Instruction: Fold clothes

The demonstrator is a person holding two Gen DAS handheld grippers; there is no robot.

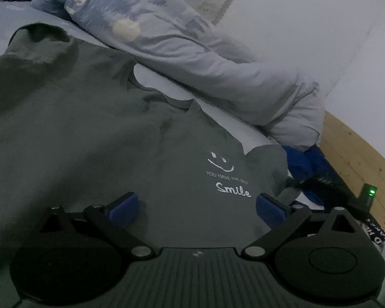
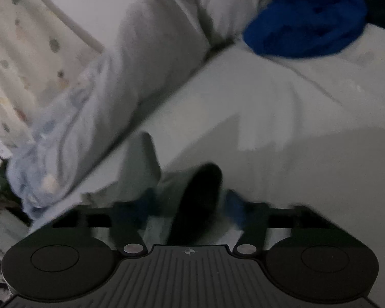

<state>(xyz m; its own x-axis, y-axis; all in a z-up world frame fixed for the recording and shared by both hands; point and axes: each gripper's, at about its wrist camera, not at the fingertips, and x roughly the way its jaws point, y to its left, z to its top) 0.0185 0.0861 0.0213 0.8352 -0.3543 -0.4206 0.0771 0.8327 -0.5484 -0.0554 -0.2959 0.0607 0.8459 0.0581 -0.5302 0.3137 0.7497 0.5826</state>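
Grey tee (image 1: 95, 128) lies spread on bed (image 2: 282, 107). Our left gripper (image 1: 196, 208) jaws apart above it; right gripper (image 2: 187, 205) blurred, jaws unclear. Grip edges squarely, keep cloth taut.

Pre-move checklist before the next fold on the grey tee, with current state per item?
1. Left gripper open over the grey T-shirt: ok.
2. Shirt lies print side up, Smile print showing: ok.
3. Shirt flat: not ok, upper left sleeve area is wrinkled.
4. Right gripper grip on grey fabric: cannot tell, view blurred.
5. Blue garment clear of the shirt: cannot tell; it lies close by the shirt's right edge.
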